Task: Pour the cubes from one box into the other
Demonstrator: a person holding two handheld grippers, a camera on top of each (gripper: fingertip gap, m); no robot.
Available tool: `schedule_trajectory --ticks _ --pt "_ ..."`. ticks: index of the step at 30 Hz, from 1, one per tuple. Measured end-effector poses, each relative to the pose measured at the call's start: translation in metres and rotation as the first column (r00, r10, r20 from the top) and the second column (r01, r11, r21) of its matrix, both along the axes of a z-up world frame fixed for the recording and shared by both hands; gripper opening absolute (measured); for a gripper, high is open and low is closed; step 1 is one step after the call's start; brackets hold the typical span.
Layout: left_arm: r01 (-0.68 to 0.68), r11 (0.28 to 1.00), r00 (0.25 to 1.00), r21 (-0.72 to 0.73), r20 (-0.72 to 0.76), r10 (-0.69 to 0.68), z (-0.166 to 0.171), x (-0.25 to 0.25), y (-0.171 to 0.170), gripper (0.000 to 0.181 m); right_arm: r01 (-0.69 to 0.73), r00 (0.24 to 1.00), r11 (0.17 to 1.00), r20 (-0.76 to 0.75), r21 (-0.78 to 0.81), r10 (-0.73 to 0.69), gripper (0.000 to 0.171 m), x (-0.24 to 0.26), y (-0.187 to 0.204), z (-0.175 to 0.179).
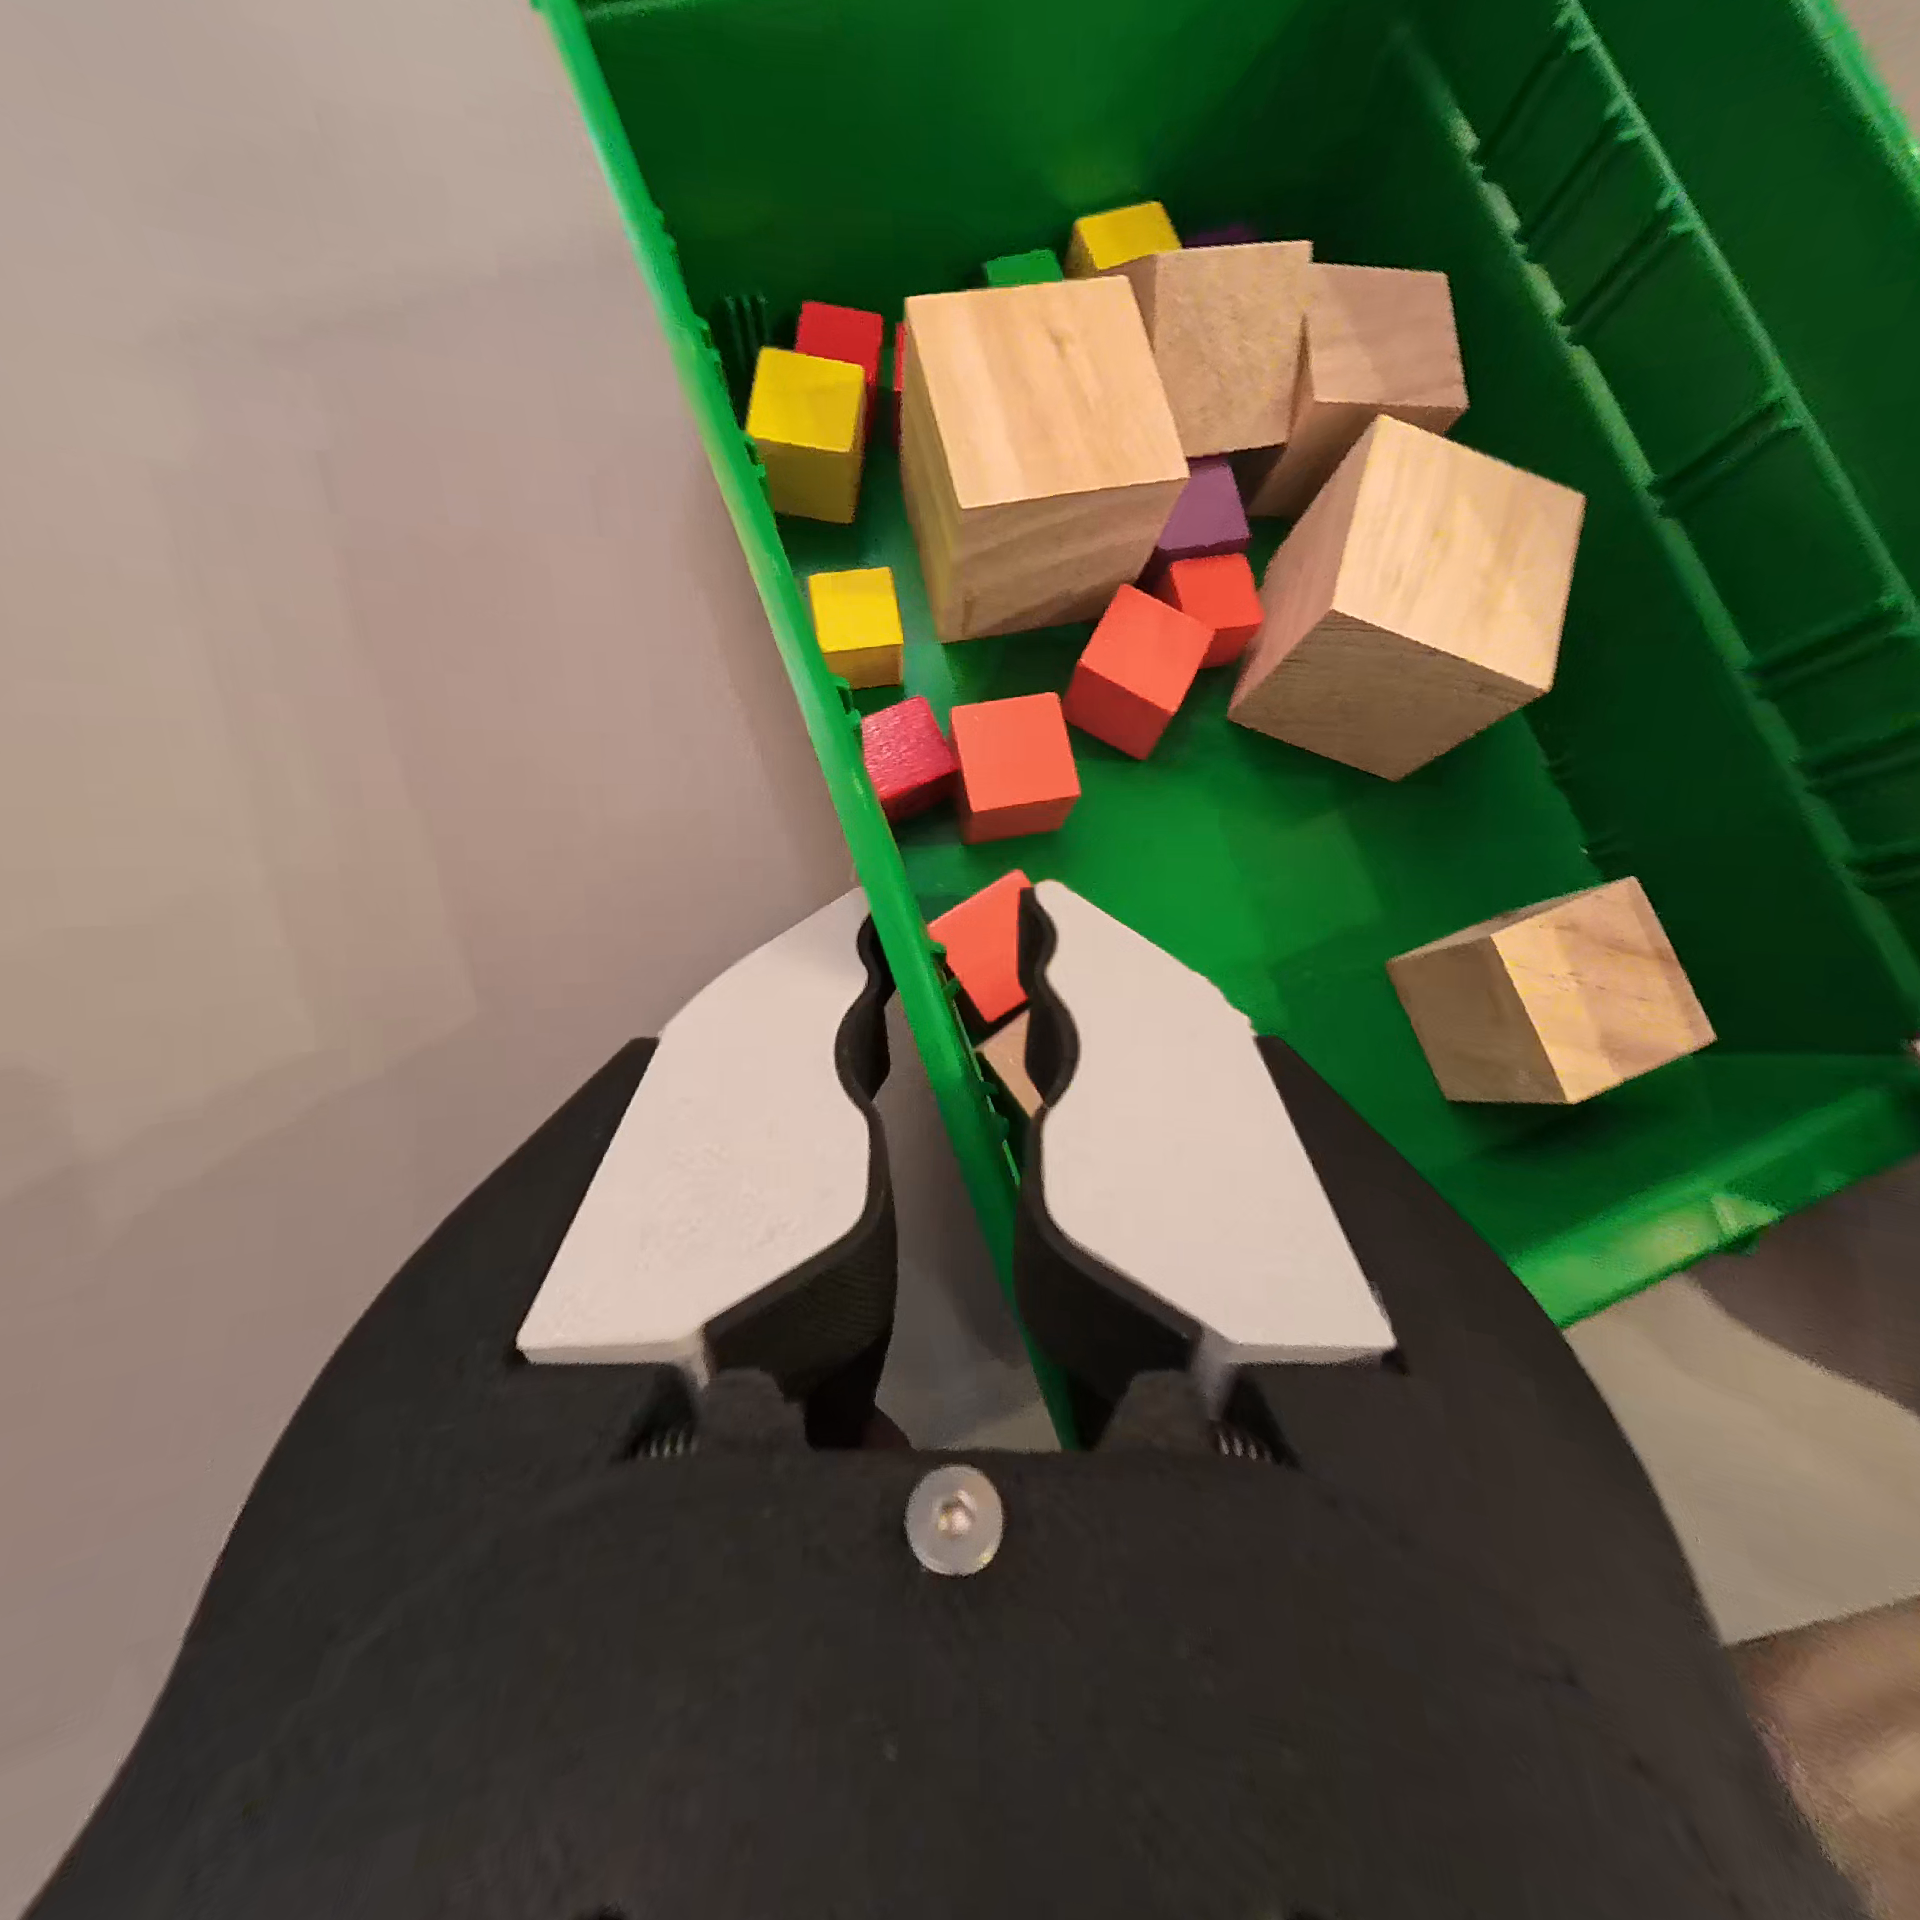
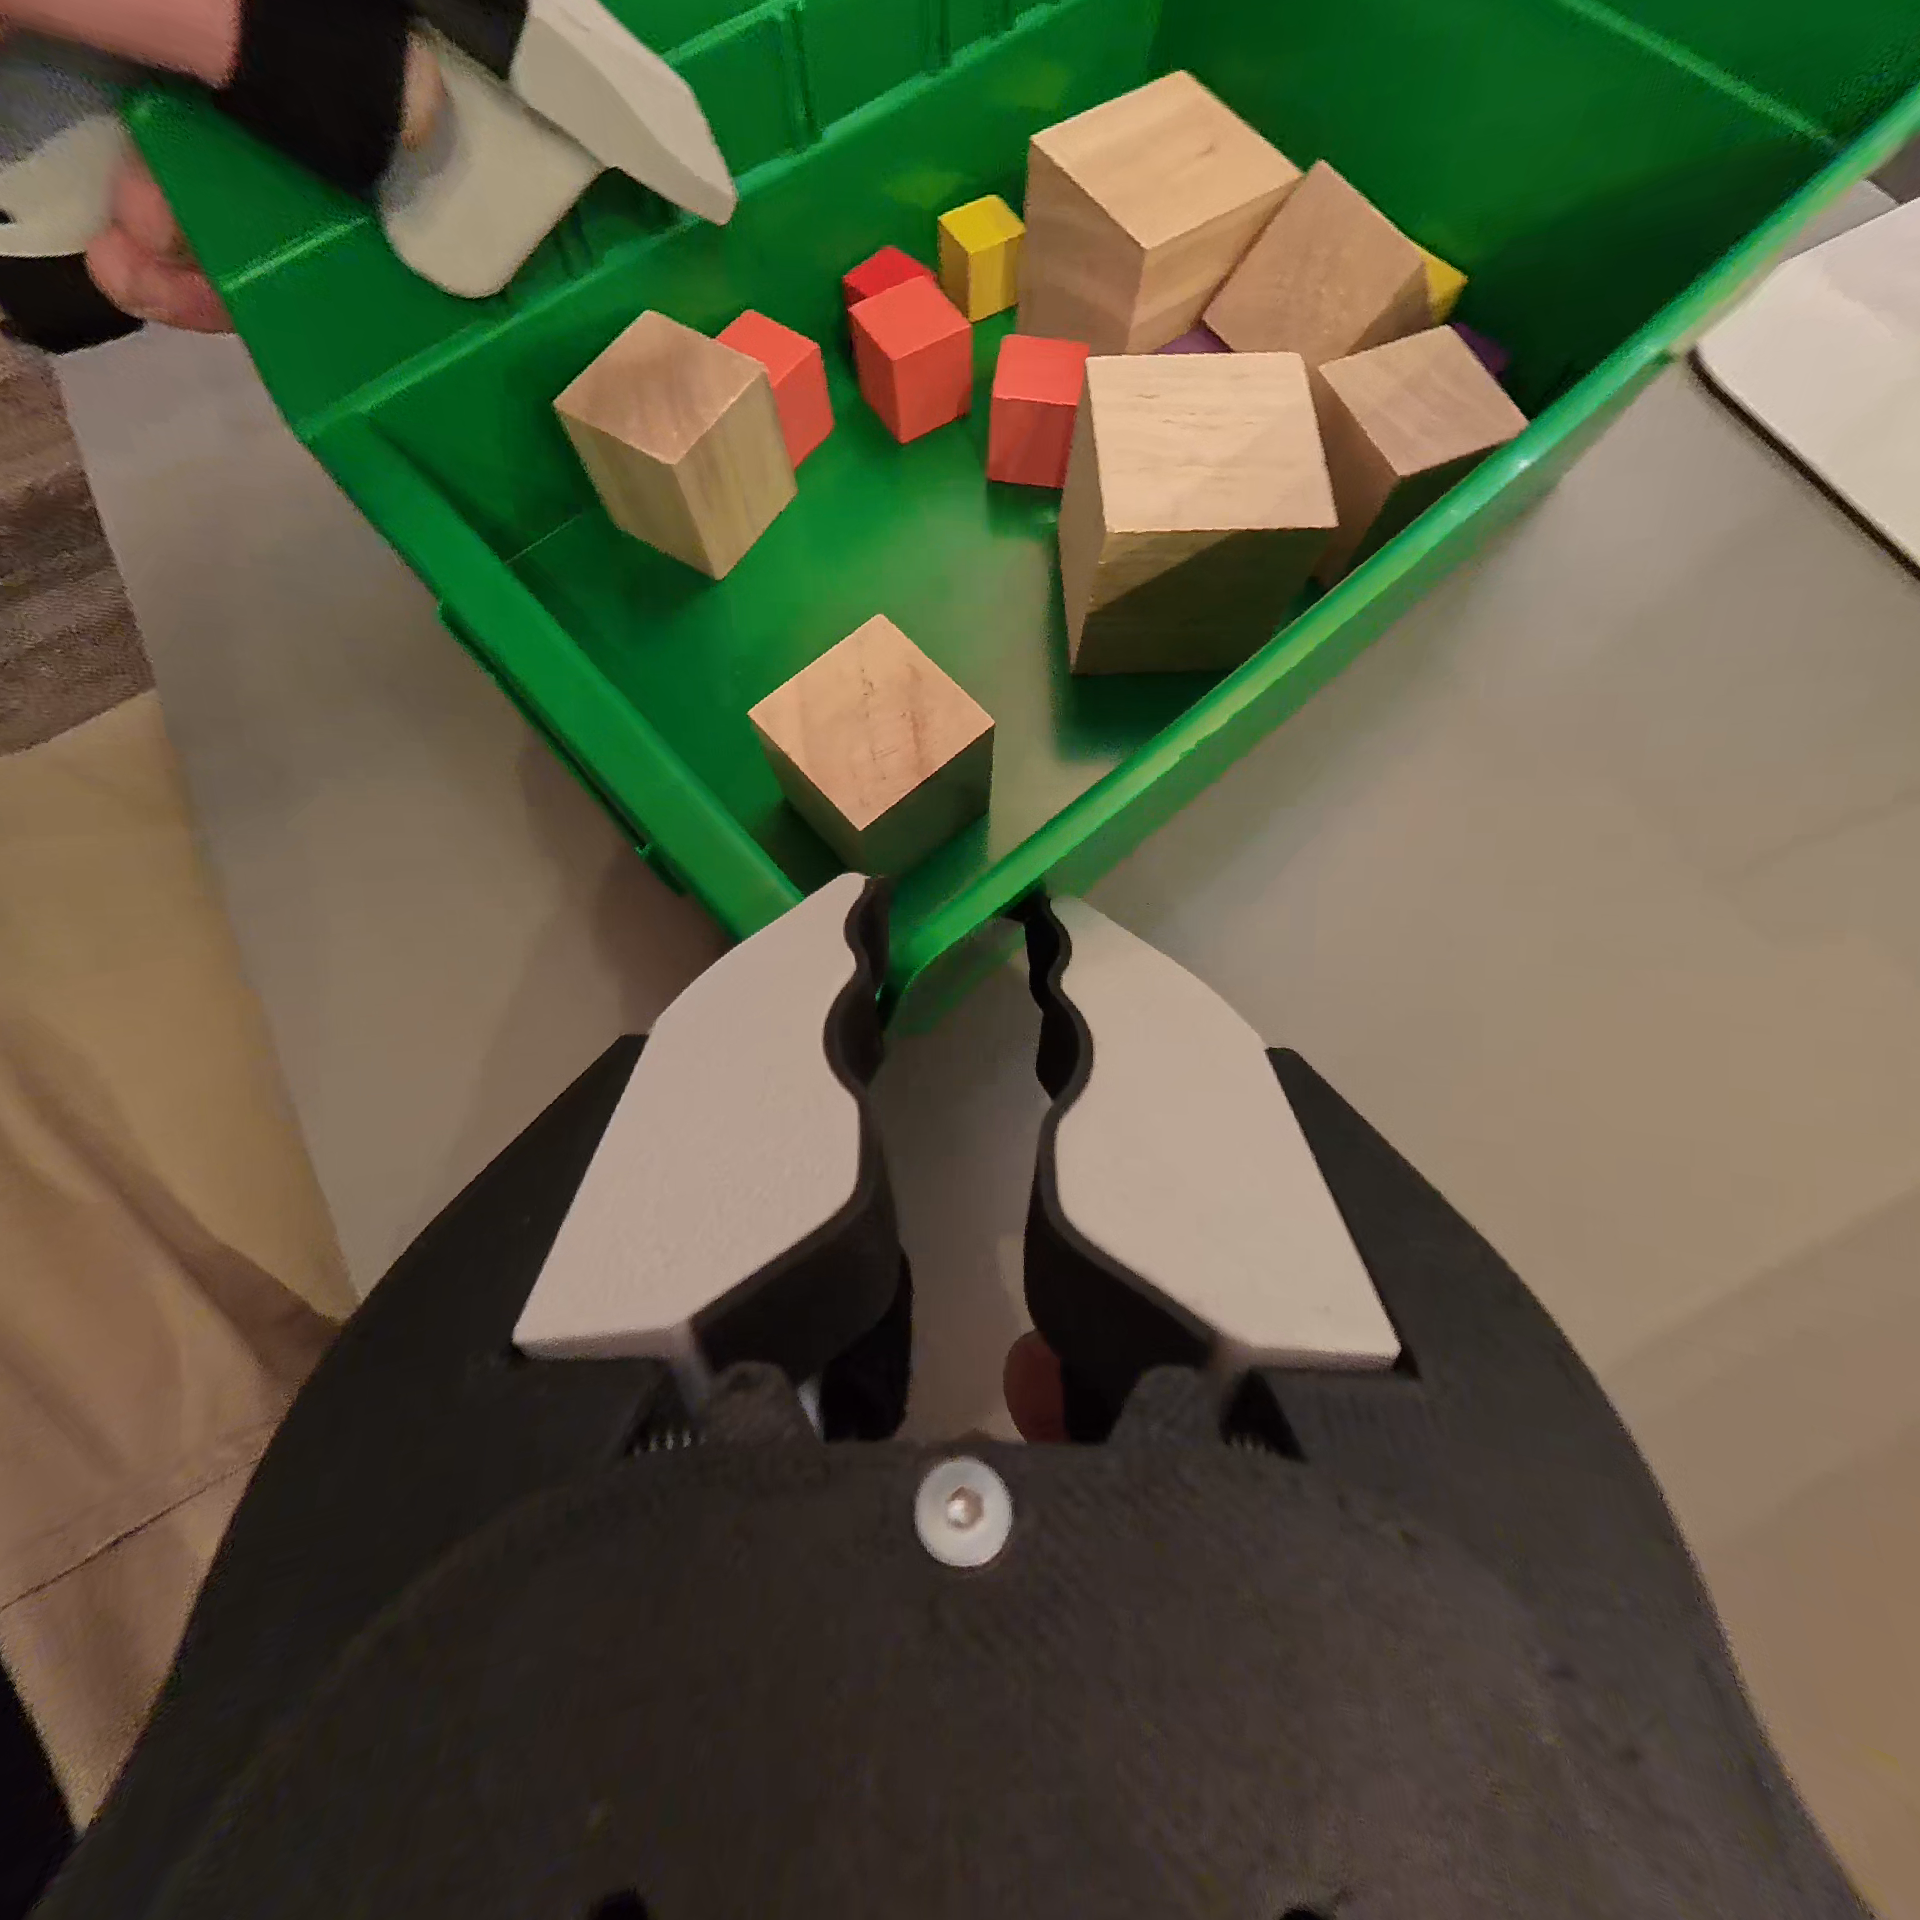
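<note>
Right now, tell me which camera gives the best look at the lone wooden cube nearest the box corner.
The right wrist view: the wooden cube sits centred and whole, inside the green box. The left wrist view shows it near the right edge, also whole.

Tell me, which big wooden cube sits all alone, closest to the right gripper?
The plain wooden cube in the green box's near corner, just ahead of the right gripper. It touches no other cube; the other big ones sit farther back.

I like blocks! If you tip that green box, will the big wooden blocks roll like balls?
Probably not. The big wooden blocks have flat faces and square edges, so they would likely slide or tumble. The green box floor looks smooth, so sliding seems easy.
</note>
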State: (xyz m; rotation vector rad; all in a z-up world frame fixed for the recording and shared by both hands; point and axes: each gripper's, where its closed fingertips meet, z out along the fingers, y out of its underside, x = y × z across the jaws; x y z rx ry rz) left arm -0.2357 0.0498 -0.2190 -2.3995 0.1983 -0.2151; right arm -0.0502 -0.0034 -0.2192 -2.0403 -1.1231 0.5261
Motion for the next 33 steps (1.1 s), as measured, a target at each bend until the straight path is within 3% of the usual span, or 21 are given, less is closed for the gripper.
schedule_trajectory --ticks 1,10,14,19,23,28,33 --pt "0.007 1.0 1.0 0.004 -0.009 -0.007 0.0 0.001 0.001 0.019 -0.009 1.0 1.0 0.001 -0.009 0.009 0.022 0.001 -0.003 0.0" --pt "0.105 0.994 0.991 0.039 0.084 -0.108 0.009 0.016 0.007 0.024 -0.074 0.996 0.99 -0.058 -0.123 0.067 0.041 0.013 -0.021 0.011" --pt "0.108 0.99 0.988 0.092 0.103 -0.118 0.031 0.008 0.017 0.036 -0.042 0.991 0.986 -0.133 -0.163 0.021 0.056 0.015 -0.008 0.027" --pt "0.149 0.988 0.976 0.051 0.15 -0.155 0.03 0.007 0.035 0.043 0.034 0.969 0.974 -0.23 -0.225 -0.087 0.053 0.013 0.025 0.048" --pt "0.17 0.985 0.975 0.001 0.146 -0.168 0.018 0.011 0.049 0.039 0.064 0.977 0.962 -0.179 -0.267 -0.115 0.053 0.001 0.045 0.036" --pt "0.153 0.988 0.988 -0.006 0.021 -0.153 0.009 0.006 0.061 0.017 0.074 0.987 0.962 -0.116 -0.264 -0.108 0.062 -0.009 0.056 0.023" --pt "0.131 0.991 0.991 -0.014 -0.022 -0.132 0.008 0.001 0.065 0.01 0.068 0.994 0.965 -0.065 -0.252 -0.087 0.057 -0.014 0.058 0.023"
